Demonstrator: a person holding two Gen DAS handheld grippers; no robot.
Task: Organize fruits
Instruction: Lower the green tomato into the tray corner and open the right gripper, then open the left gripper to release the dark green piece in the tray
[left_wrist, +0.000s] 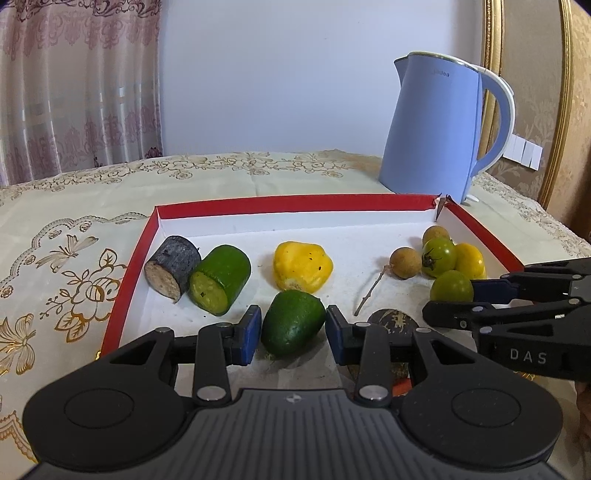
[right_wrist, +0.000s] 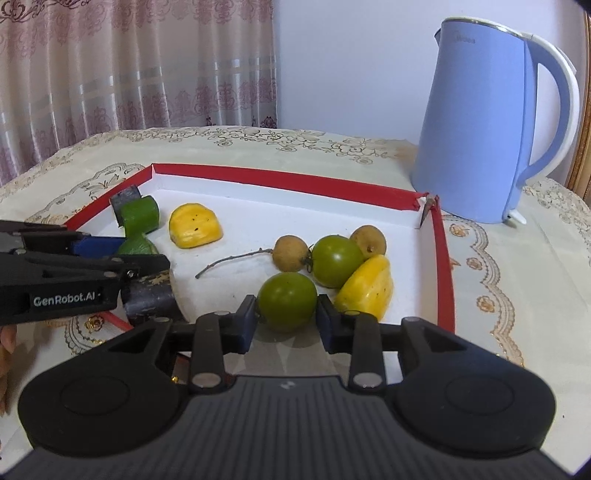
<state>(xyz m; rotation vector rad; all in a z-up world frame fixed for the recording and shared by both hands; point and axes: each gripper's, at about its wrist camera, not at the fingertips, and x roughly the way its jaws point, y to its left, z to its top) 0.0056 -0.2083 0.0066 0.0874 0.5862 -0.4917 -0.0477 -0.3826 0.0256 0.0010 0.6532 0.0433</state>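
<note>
A red-rimmed white tray (left_wrist: 295, 202) (right_wrist: 280, 177) holds the fruits. My left gripper (left_wrist: 291, 326) has its blue pads on both sides of a green cucumber end piece (left_wrist: 291, 321), touching it. My right gripper (right_wrist: 285, 312) has its pads against a green tomato (right_wrist: 287, 301); it also shows in the left wrist view (left_wrist: 451, 287). At the left lie a dark cylinder piece (left_wrist: 173, 265), a green cut cucumber piece (left_wrist: 219, 278) and a yellow piece (left_wrist: 301, 266). At the right sit two longans (right_wrist: 290, 252), a second green tomato (right_wrist: 337, 260) and a yellow piece (right_wrist: 367, 288).
A blue electric kettle (left_wrist: 439, 129) (right_wrist: 487, 125) stands behind the tray's far right corner. A dark mottled piece (left_wrist: 393, 321) lies near the tray's front, partly hidden by the left gripper. A patterned tablecloth (left_wrist: 66, 236) covers the table; curtains hang behind.
</note>
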